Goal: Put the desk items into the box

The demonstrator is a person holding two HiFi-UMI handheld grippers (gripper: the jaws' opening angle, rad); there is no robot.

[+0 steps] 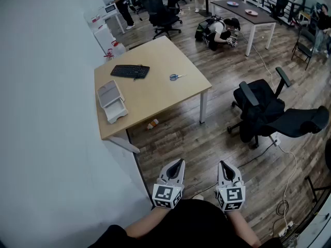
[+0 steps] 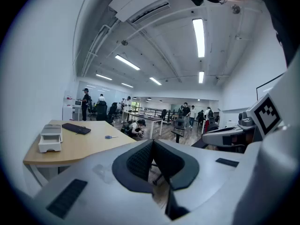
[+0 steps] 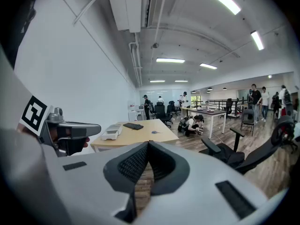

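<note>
A light wooden desk (image 1: 155, 94) stands against the wall, well ahead of both grippers. On it lie a black keyboard (image 1: 130, 71), blue scissors (image 1: 177, 77) and a white open box (image 1: 112, 101) near the left end. My left gripper (image 1: 178, 162) and right gripper (image 1: 222, 164) hang side by side over the floor, close to the person's body, both shut and holding nothing. In the left gripper view the left gripper (image 2: 152, 142) faces the box (image 2: 50, 137), keyboard (image 2: 77, 128) and scissors (image 2: 111, 137). In the right gripper view the right gripper (image 3: 148, 144) faces the box (image 3: 111, 132) and keyboard (image 3: 133, 126).
A black office chair (image 1: 264, 110) stands to the right of the desk. A small object (image 1: 152, 123) lies on the floor under the desk's front edge. Cables (image 1: 287, 190) trail at the right. A person (image 1: 220, 32) crouches beyond the desk beside another table (image 1: 243, 9).
</note>
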